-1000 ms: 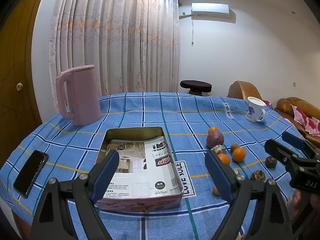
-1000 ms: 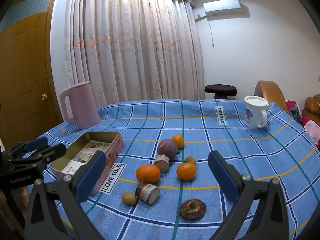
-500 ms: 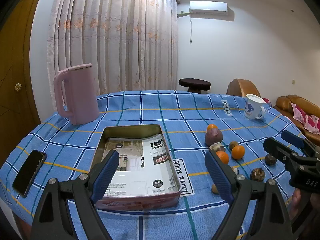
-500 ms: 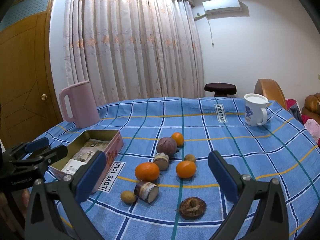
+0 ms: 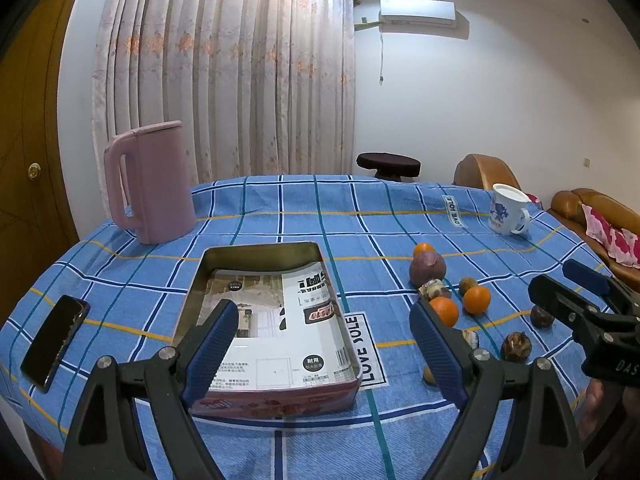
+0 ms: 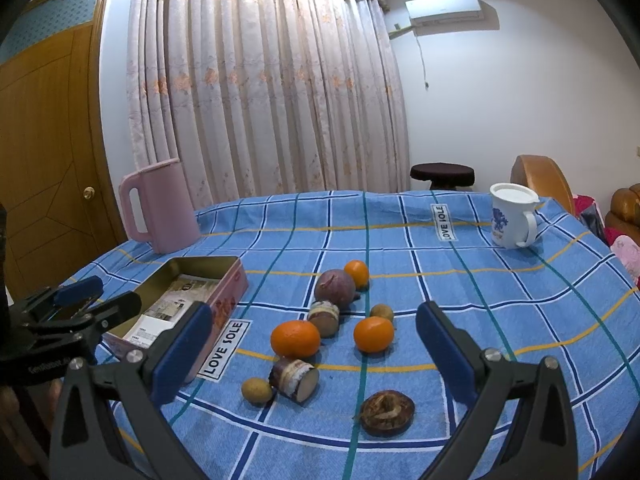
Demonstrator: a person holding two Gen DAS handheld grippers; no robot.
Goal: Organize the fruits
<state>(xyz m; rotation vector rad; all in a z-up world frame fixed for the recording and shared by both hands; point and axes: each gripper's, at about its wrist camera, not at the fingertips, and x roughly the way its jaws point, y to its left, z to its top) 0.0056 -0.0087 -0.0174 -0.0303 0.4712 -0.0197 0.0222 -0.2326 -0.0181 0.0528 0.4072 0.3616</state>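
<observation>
Left claw (image 5: pixel 324 344) wide open, holding nothing, hovering over near end of tin box (image 5: pixel 276 396). Right claw (image 6: pixel 312 354) wide open too, holding nothing, above fruit cluster right of tin box: three oranges (image 6: pixel 295 338), purple fruit (image 6: pixel 334 285), small brown fruits, cut pieces, all loose on counter (image 6: pixel 440 288). Pink jug (image 5: pixel 150 188) behind tin box, phone (image 5: pixel 54 346) left of it, white mug (image 6: pixel 512 216) far right.

A home living room: floor-length curtains (image 6: pixel 260 92), leather sofa (image 5: pixel 596 216), wall air conditioner (image 5: pixel 418 12).
</observation>
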